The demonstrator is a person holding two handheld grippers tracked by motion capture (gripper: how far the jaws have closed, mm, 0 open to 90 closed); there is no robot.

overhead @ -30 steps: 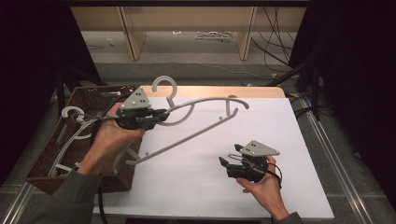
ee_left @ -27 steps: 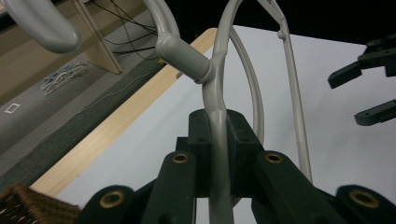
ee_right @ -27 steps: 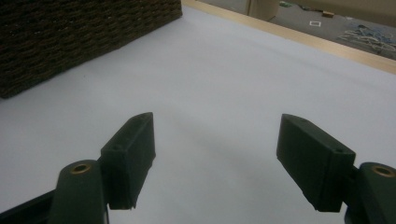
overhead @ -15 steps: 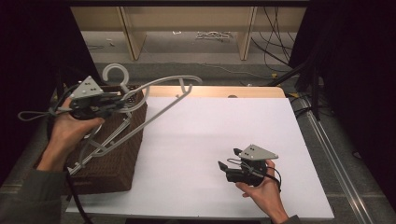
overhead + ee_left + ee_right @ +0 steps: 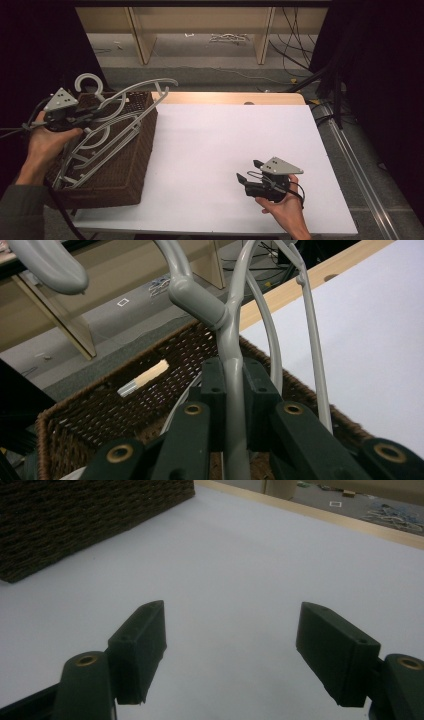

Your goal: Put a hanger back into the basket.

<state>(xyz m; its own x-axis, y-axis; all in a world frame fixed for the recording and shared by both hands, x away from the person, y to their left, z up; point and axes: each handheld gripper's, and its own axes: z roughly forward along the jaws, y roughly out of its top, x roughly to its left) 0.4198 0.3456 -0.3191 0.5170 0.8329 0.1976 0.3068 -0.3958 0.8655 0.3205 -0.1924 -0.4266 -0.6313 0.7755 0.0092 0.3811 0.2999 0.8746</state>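
A grey plastic hanger hangs over the brown wicker basket at the table's left, its hook pointing up. My left gripper is shut on the hanger's neck; the jaws press it from both sides. Several more grey hangers lie inside the basket. My right gripper rests low over the white table near the front right, its jaws wide apart with nothing between them.
The basket's woven side shows at the far left of the right gripper view. The white tabletop spreads between basket and right gripper. A wooden strip edges the table's far side; wooden legs and cables lie beyond.
My left gripper has carried the hanger left, from over the table to above the basket, and lowered it a little. The basket also sits further onto the table. The right gripper has stayed put.
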